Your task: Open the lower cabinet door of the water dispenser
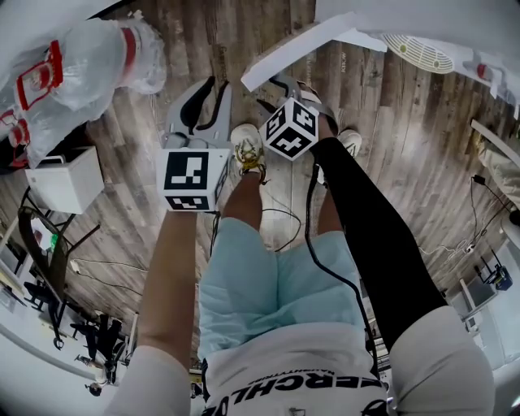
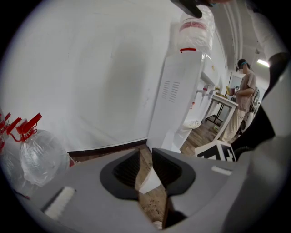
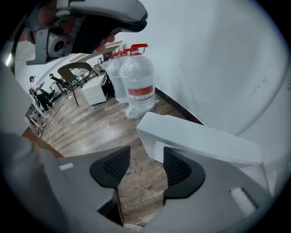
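The white water dispenser (image 2: 175,98), with a bottle (image 2: 195,32) on top, stands against the wall; its body fills the top right of the head view (image 1: 422,20). Its lower cabinet door (image 1: 302,45) is swung out over the wood floor. My right gripper (image 3: 146,166) is open at the door's free corner (image 3: 148,136), which lies in the gap close to the right jaw. My left gripper (image 2: 145,175) is open by a narrow gap and holds nothing; the door's corner (image 2: 150,181) shows beyond it. Both grippers (image 1: 199,110) (image 1: 286,88) hang above the person's shoes.
Large water bottles (image 1: 81,65) (image 3: 136,82) (image 2: 38,157) stand by the wall on the left, next to a small white cabinet (image 1: 65,179). A white fan (image 1: 418,53) lies right of the dispenser. A cable (image 1: 280,223) trails on the floor. Another person (image 2: 243,100) stands by a table.
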The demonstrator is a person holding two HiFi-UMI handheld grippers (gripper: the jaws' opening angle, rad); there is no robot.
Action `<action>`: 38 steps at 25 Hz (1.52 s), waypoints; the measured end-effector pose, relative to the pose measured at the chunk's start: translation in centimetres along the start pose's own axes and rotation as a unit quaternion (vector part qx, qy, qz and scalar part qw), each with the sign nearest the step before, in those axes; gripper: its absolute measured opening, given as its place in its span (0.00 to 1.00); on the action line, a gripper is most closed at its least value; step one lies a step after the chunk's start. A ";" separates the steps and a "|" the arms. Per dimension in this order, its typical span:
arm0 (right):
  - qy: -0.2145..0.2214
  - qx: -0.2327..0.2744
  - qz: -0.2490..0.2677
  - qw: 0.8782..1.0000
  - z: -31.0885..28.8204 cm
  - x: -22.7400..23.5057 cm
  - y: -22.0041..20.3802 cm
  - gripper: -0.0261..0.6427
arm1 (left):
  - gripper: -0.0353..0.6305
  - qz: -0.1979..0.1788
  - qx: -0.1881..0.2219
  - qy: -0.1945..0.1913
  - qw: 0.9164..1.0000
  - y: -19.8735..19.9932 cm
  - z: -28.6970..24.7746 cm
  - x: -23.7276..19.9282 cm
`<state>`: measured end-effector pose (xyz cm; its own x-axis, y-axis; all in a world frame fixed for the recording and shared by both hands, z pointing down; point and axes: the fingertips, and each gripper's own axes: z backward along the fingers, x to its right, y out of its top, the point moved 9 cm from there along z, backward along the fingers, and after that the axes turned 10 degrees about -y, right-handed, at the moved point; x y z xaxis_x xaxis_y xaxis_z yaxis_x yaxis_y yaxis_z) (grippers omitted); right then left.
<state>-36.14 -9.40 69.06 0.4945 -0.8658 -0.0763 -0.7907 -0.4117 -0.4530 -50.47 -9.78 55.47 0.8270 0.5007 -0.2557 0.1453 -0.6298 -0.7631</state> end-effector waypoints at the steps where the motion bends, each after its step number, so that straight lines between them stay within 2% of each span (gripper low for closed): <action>1: -0.002 0.000 -0.008 1.000 0.2 0.0 -0.1 0.35 | 0.20 -0.004 -0.003 -0.006 1.000 0.1 -0.1 0.2; 7: -0.025 -0.012 -0.072 0.997 2.5 0.2 -1.9 0.35 | 0.20 -0.039 -0.028 -0.074 0.996 0.8 -0.6 3.5; 11: -0.052 -0.007 -0.134 0.990 5.7 0.8 -2.8 0.35 | 0.20 -0.074 -0.045 -0.124 0.989 1.4 -0.7 5.6; 15: -0.087 0.007 -0.166 0.982 10.4 1.3 -4.4 0.35 | 0.20 -0.103 -0.039 -0.158 0.981 3.0 -0.4 8.2; 20: -0.134 0.033 -0.202 0.970 15.8 1.2 -6.1 0.35 | 0.20 -0.119 -0.034 -0.176 0.977 3.9 0.1 11.1; 25: -0.171 0.054 -0.260 0.949 20.2 0.3 -8.8 0.35 | 0.20 -0.149 -0.042 -0.199 0.968 3.8 0.8 15.2; 31: -0.211 0.074 -0.287 0.931 26.0 -1.1 -12.4 0.35 | 0.20 -0.154 -0.038 -0.219 0.963 3.8 2.3 20.7; 34: -0.226 0.079 -0.301 0.923 29.5 -1.7 -14.1 0.35 | 0.20 -0.158 -0.030 -0.219 0.962 3.9 3.4 23.3; 38: -0.254 0.113 -0.309 0.909 35.0 -1.9 -15.8 0.35 | 0.20 -0.182 -0.014 -0.210 0.961 4.8 5.4 27.5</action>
<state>-11.95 8.69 45.31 0.9677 -0.2214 -0.1205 -0.2393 -0.6567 -0.7152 -29.98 4.15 41.59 0.4271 0.8823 -0.1977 0.4028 -0.3814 -0.8321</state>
